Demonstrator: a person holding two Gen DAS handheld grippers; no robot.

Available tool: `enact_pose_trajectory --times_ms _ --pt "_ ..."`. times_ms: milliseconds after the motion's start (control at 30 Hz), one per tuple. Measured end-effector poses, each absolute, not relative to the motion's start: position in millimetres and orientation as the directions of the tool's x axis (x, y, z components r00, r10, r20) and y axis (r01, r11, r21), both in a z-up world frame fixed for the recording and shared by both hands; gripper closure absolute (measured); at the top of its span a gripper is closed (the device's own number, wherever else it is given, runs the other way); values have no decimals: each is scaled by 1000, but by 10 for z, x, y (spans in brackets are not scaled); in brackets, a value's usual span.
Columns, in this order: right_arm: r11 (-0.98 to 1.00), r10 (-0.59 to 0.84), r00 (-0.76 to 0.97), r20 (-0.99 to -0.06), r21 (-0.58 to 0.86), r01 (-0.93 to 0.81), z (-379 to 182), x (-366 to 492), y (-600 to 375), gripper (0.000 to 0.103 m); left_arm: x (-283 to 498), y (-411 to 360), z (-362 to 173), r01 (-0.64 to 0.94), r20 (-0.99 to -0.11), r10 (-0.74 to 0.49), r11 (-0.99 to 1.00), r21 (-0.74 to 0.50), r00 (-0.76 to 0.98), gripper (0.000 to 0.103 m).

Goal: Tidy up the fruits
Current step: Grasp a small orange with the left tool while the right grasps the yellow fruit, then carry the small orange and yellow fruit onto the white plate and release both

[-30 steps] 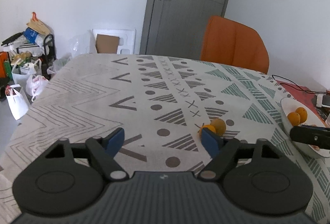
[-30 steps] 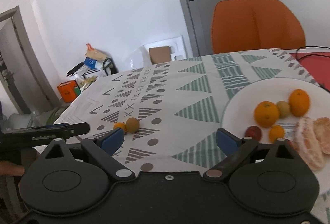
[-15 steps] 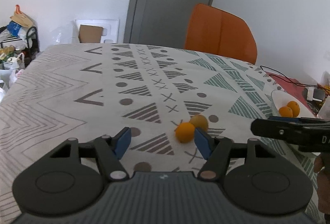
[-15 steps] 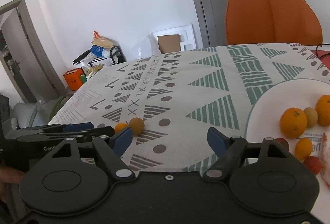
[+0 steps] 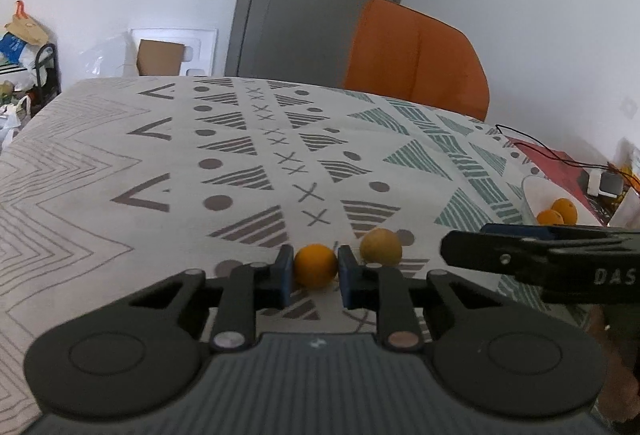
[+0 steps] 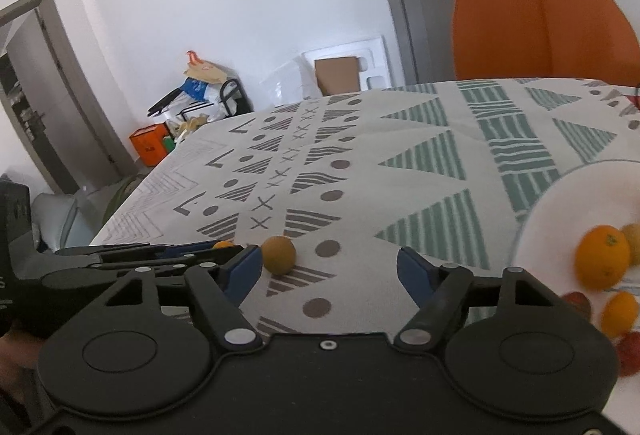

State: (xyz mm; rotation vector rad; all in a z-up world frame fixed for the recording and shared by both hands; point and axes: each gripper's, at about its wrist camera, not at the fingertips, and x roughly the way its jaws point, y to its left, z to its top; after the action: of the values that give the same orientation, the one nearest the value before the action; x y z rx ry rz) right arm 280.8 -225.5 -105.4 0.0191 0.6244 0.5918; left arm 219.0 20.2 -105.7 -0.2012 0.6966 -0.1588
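small fruit (image 5: 315, 265) btwn left gripper (image 5: 312, 272) pads | 2nd fruit (image 5: 380, 246) just right | plate (image 5: 534, 195) far right

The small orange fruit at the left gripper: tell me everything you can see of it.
The small orange fruit is round, smooth and bright orange, whole and unpeeled. It sits on the patterned tablecloth, clamped between the blue pads of the left gripper, one on each side. A duller yellowish fruit lies just beyond it to the right; whether they touch is unclear.
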Motion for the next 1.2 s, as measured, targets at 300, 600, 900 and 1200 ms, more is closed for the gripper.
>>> enact_pose_trajectory --times_ms 300,600,900,1200 --pt "806 555 603 -572 191 -561 -1118 2879 -2013 40 2100 513 -1019 -18 -619 -128 975 -223 775 81" --pt "776 575 578 -578 161 -610 -1190 2893 -1811 41 1984 666 -962 -70 -617 -76 975 -210 784 81" --pt "779 564 589 -579 135 -612 -1060 2708 -1874 80 1835 594 -849 -55 -592 -82 976 -209 802 81" --pt "819 530 656 -537 122 -561 -895 2437 -2199 80 1698 355 -720 20 -558 -136 978 -208 818 81"
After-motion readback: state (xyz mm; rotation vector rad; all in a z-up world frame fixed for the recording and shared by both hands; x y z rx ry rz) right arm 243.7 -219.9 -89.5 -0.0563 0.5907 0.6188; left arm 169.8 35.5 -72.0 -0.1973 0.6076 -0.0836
